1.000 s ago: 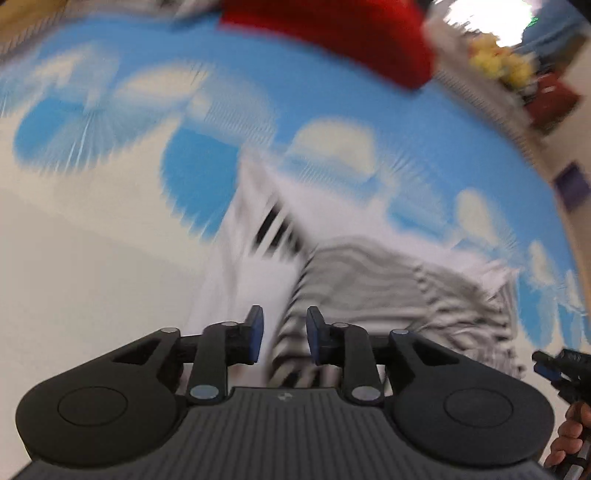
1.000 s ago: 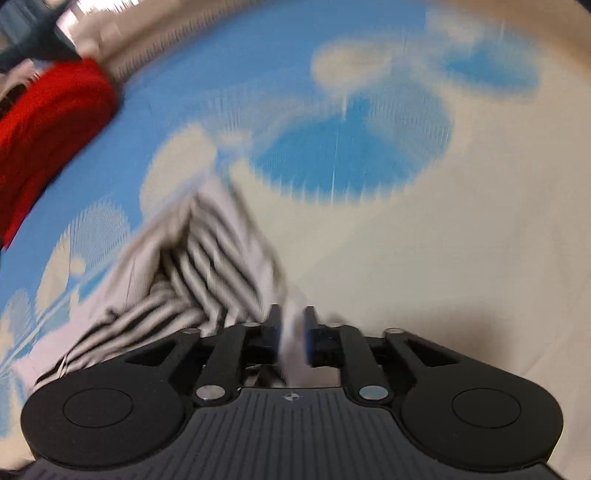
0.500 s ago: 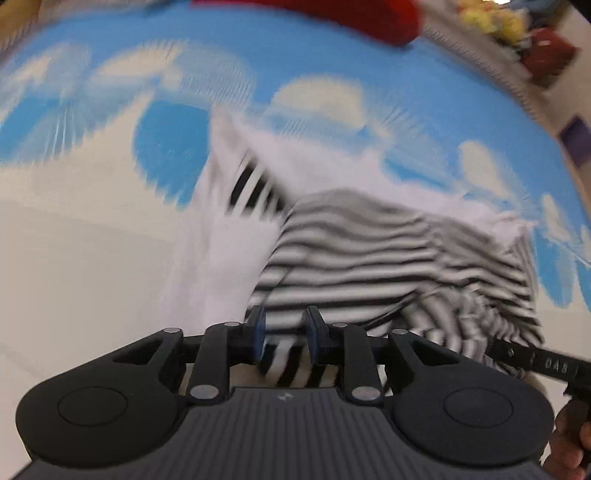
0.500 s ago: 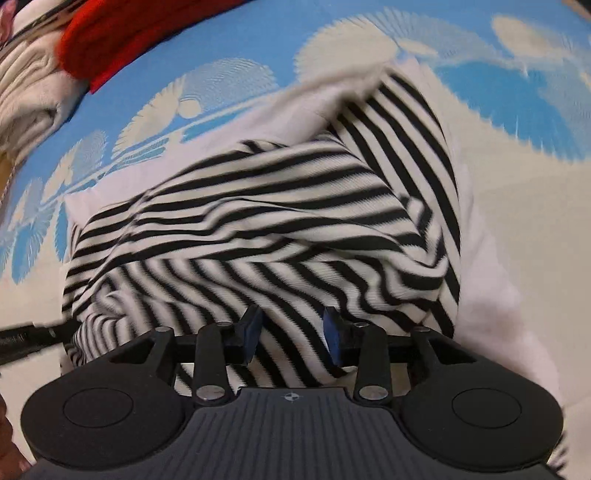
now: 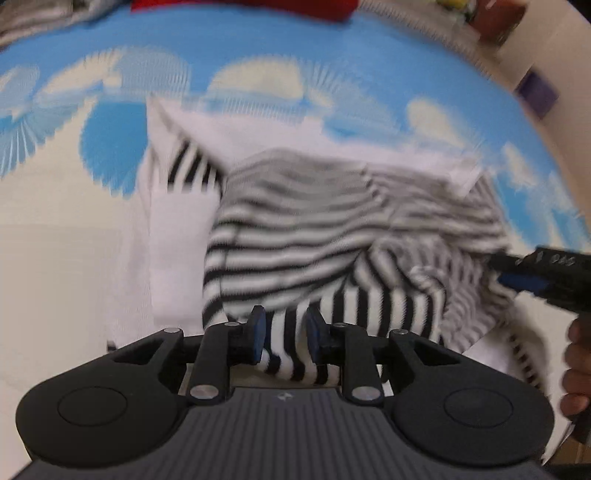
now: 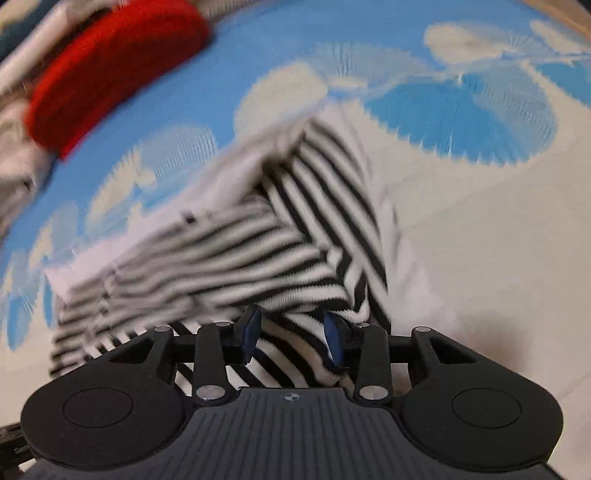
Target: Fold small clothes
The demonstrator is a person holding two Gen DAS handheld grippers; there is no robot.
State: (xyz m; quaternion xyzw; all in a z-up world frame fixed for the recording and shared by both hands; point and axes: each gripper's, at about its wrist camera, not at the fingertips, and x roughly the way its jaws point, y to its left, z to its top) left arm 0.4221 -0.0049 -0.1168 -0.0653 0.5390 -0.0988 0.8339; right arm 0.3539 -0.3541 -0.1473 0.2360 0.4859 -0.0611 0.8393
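1. The striped garment, black-and-white stripes with plain white panels, lies bunched in the middle of the blue-and-cream sheet, its folds piled toward the near edge.
2. Left gripper: jaws narrow, and a fold of striped cloth sits between the blue pads; they look to be pinching it.
3. Right gripper: jaws a little wider, having just been opening, with a thick roll of the striped cloth between them. The right-hand pad touches the cloth; whether the left-hand one presses on it, I cannot tell.
4. In the left wrist view the right gripper comes in from the right edge against the far side of the garment, with the person's fingers wrapped round its handle below.
5. Further out, a red folded cloth lies on the sheet beyond the garment, well apart from it. Pale bundled fabric sits at the left edge of the right wrist view, next to the red one.
6. White lettering runs along the right gripper's black body in the left view; too blurred to read.
7. The sheet carries a print of blue fan shapes and cream patches; both views are smeared by motion. Beyond the sheet's far corner, blurred coloured things stand by a pale wall.
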